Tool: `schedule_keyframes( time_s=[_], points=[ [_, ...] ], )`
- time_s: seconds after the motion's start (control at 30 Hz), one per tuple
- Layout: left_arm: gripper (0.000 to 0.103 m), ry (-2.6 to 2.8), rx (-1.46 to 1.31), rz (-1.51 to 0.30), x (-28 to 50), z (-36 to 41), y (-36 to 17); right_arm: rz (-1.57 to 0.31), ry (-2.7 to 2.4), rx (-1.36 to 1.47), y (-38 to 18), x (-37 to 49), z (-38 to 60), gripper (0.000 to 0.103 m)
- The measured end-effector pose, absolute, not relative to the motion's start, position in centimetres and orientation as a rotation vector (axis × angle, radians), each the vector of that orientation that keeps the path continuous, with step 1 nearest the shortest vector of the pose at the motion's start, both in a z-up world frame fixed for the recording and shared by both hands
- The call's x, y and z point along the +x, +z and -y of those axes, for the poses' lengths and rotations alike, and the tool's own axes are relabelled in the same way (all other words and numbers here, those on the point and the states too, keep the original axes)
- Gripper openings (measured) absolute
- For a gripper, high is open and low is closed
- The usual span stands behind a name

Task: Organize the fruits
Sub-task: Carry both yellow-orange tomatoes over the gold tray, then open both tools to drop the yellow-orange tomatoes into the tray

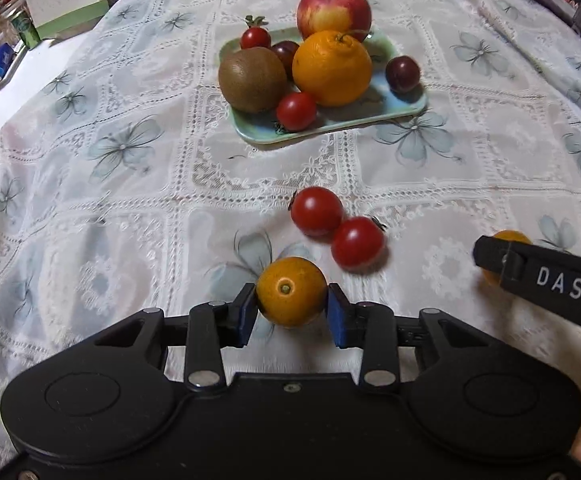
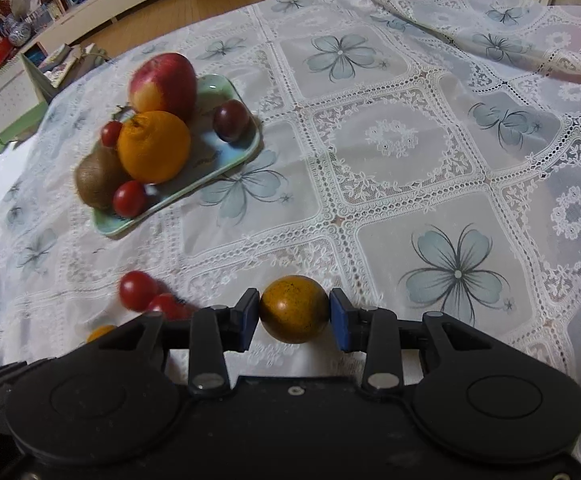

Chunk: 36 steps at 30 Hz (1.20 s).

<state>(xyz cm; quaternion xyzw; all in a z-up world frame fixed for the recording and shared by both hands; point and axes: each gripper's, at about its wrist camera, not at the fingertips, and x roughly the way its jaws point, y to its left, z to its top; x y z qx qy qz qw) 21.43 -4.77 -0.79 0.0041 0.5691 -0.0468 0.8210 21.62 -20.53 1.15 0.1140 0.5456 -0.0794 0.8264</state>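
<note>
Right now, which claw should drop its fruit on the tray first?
Left, narrowly. The left claw faces the tray head-on; from the right claw it sits off to the side. Both grip small oranges.

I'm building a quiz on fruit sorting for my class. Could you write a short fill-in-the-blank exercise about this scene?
1. The left gripper is shut on a small ____ fruit.
2. The kiwi lies on the pale green ____, beside the large orange.
3. Loose on the lace tablecloth lie ____ cherry tomatoes side by side.
4. The biggest red fruit on the tray is an ____.

Missing words: orange; tray; two; apple
</note>
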Motion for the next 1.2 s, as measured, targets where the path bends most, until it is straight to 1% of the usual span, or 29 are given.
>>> schedule_keyframes(
  time_s=[0.27, 0.5, 0.9, 1.2],
  points=[
    [0.045, -0.161, 0.024, -1.162, 15.8, 3.5, 3.5, -1.180, -0.053, 0.277, 4.9, 17.5, 19.5, 0.038],
    [0.045, -0.197, 0.023, -1.138, 10.4, 1.9, 4.7, -1.207, 0.039, 0.254, 6.6, 12.4, 18.6, 0.038],
    [0.045, -0.184, 0.015, -1.141, 3.0, 0.4, 2.5, -1.278, 0.097, 0.150, 5.6, 5.8, 17.5, 0.038],
    [0.045, -0.124, -0.024, -1.181, 1.3, -0.4, 0.3, -1.330, 0.120, 0.130, 4.5, 3.9, 16.3, 0.038]
  ],
)
